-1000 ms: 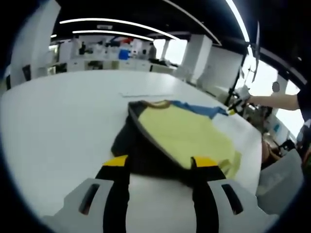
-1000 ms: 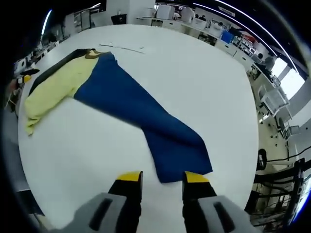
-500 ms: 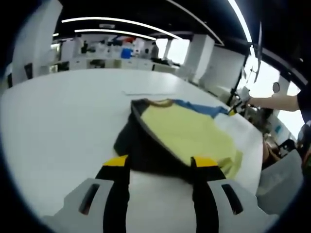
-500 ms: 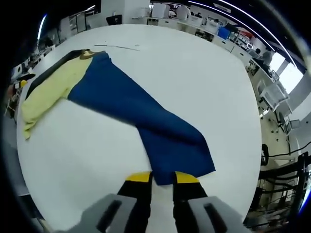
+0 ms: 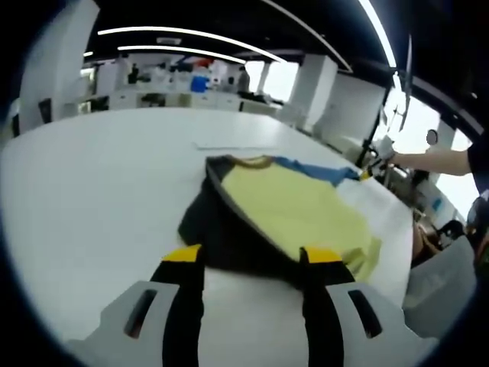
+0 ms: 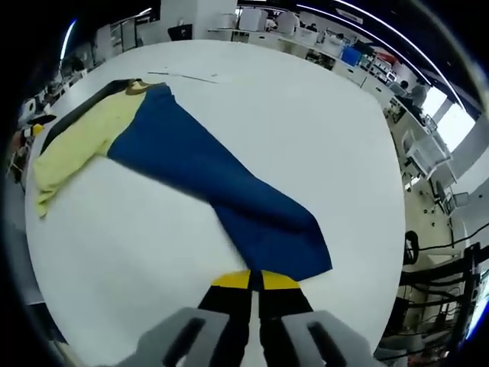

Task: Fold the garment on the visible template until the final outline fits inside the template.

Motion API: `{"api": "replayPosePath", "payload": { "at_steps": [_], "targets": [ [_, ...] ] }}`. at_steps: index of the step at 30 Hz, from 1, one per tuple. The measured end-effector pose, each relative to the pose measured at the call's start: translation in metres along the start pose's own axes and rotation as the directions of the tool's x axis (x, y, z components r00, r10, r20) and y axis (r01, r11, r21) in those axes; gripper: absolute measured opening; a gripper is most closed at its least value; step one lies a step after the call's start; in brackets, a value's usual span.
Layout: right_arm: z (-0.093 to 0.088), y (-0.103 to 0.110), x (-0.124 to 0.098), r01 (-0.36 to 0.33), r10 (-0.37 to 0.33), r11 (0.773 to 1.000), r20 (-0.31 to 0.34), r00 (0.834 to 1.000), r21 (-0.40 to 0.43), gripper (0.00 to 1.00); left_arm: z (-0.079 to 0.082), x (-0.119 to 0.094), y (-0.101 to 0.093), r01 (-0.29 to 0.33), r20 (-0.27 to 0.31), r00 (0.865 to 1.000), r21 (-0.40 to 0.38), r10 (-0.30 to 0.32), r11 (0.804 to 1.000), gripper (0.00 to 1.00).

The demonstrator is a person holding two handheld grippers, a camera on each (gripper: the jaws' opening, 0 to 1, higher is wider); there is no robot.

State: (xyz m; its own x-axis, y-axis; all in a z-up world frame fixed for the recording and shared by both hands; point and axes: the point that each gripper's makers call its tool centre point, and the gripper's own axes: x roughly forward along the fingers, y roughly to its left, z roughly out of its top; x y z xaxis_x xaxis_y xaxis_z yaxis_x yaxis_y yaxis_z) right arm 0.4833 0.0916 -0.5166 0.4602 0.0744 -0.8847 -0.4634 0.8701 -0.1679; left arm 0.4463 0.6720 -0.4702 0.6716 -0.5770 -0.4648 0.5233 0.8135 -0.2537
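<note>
The garment, a soft long-sleeved shirt in yellow, blue and dark grey panels (image 6: 191, 164), lies spread on the round white table (image 6: 306, 115). In the right gripper view the blue sleeve (image 6: 260, 229) runs toward me, its cuff at my jaw tips. The yellow body (image 6: 84, 138) lies far and to the left. In the left gripper view the dark sleeve and side (image 5: 221, 237) lie near, between and just beyond the jaws, and the yellow panel (image 5: 294, 210) runs away to the right.

Right gripper (image 6: 255, 280): jaws drawn together, yellow tips almost meeting at the hem of the blue cuff. I judge it pinches the cuff edge, though the contact itself is hidden under the tips. Left gripper (image 5: 252, 256): jaws wide apart, released, with dark cloth in the gap and nothing clamped.

A thin line (image 6: 187, 75) shows on the table beyond the collar. I cannot tell whether it belongs to the template.

Handling, my judgement: light, limp knit with no stiffness. It will drape and drag rather than hold its shape, and should slide readily on the smooth tabletop. A pinch at the cuff hem suits carrying the sleeve over the body. For the dark side I would grip the sleeve end or the hem corner, through both layers, and lift low so the yellow panel does not shift.
</note>
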Motion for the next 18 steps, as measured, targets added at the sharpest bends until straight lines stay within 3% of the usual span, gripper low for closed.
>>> {"api": "replayPosePath", "payload": {
  "at_steps": [18],
  "targets": [
    [-0.021, -0.041, -0.004, 0.036, -0.035, 0.999, -0.026, 0.999, 0.019, 0.00, -0.006, 0.004, -0.004, 0.011, 0.001, 1.000, -0.017, -0.011, 1.000, 0.46]
  ]
}}
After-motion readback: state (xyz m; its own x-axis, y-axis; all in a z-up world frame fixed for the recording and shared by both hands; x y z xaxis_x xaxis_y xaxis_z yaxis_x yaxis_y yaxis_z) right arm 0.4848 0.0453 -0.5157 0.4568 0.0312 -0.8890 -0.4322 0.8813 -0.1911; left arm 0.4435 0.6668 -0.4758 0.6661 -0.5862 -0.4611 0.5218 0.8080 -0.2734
